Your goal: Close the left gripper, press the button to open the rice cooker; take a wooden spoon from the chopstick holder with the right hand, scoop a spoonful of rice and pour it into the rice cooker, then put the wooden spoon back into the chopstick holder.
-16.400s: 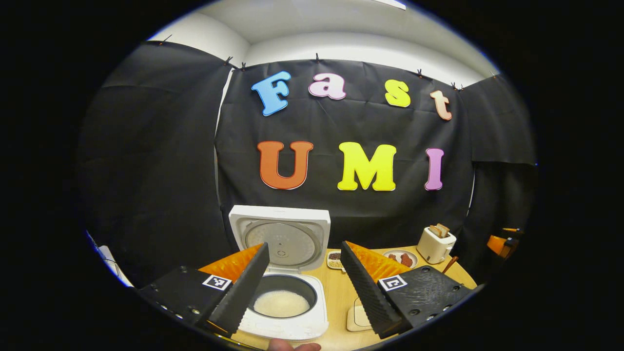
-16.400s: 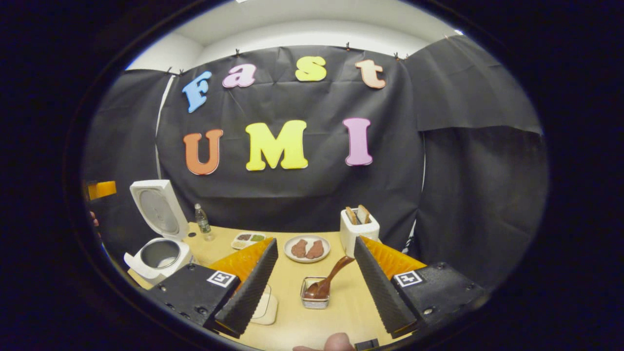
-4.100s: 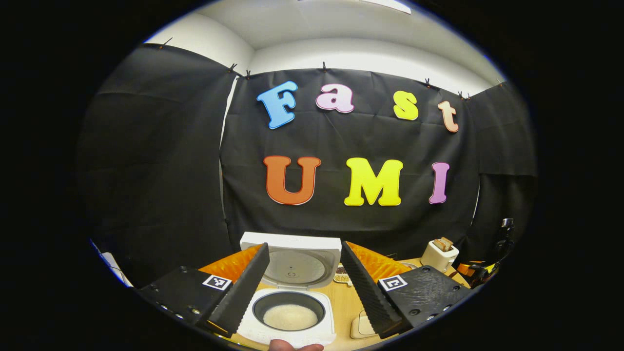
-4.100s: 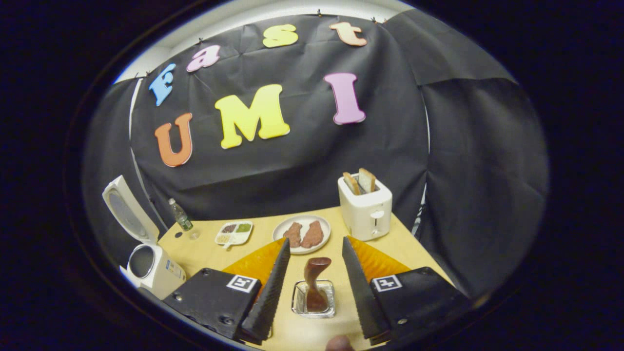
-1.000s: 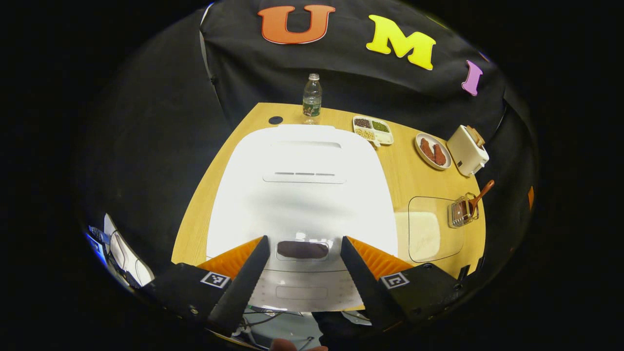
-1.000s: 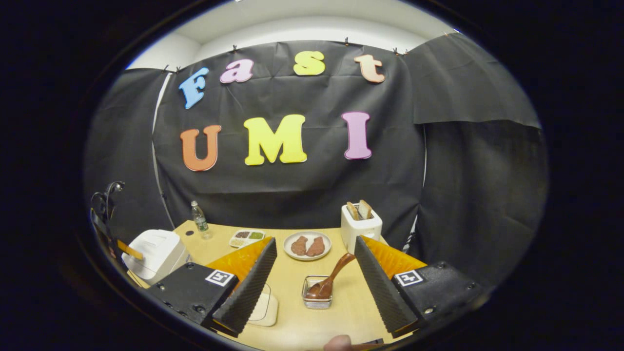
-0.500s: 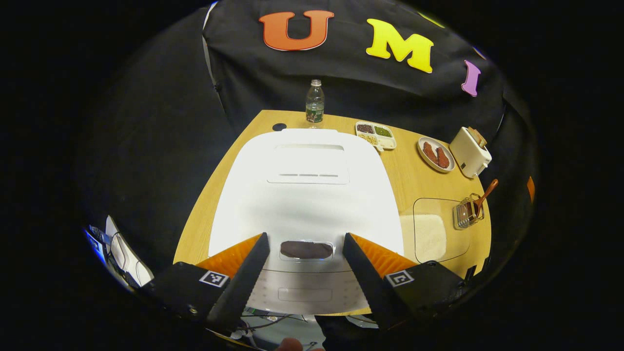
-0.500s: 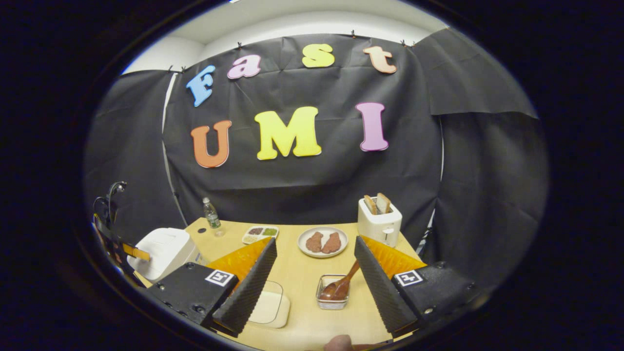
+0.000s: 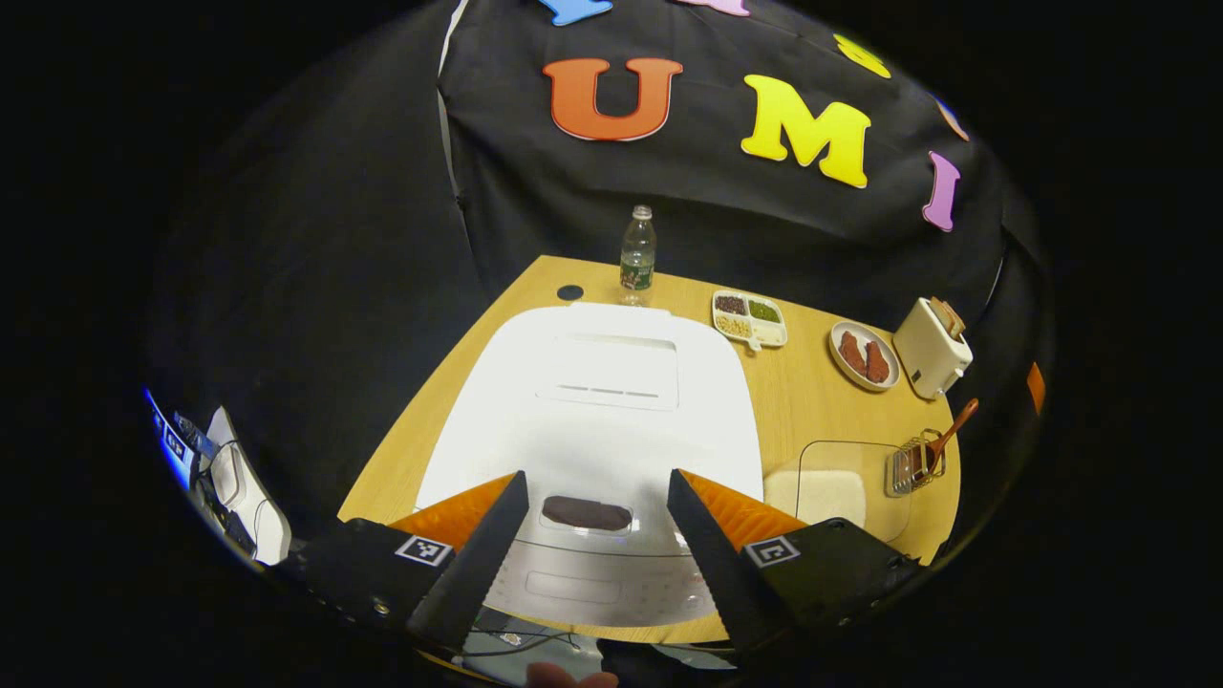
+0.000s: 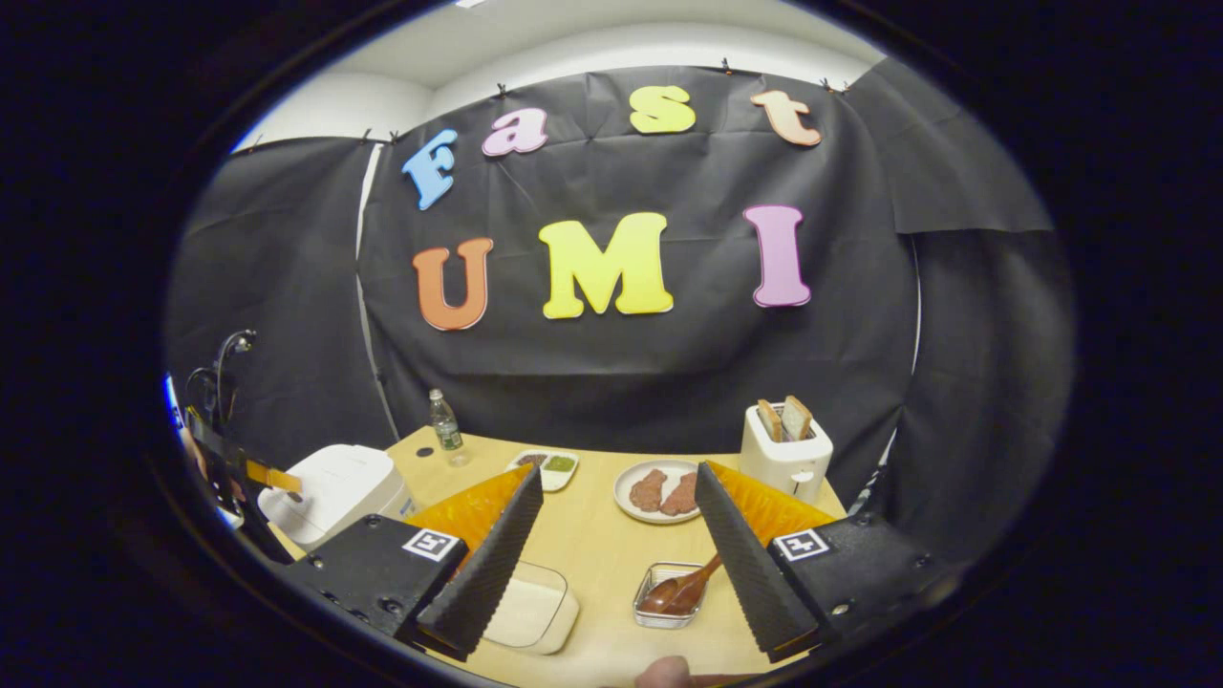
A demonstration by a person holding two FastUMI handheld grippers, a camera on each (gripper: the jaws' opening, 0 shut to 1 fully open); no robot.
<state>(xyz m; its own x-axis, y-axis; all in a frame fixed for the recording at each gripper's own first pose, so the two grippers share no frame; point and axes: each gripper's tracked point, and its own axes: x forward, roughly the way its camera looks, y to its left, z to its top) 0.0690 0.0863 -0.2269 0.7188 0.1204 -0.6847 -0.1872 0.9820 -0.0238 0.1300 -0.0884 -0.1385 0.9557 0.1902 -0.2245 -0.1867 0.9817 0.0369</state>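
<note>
Left gripper view: the left gripper [image 9: 592, 549] hangs over the shut rice cooker [image 9: 597, 411], jaws spread either side of its dark button [image 9: 586, 513], touching nothing; right of the cooker a clear tub of rice [image 9: 829, 489] sits beside the wire chopstick holder [image 9: 912, 463], where the wooden spoon [image 9: 946, 435] leans; compared with half a second ago the cooker sits slightly lower in frame; bare table [image 9: 807, 392] lies between cooker and plate

Right gripper view: the right gripper [image 10: 611, 564] is open and empty above the table's near edge; the holder with spoon now lies closer to its right finger; the left gripper shows beside the cooker
</note>
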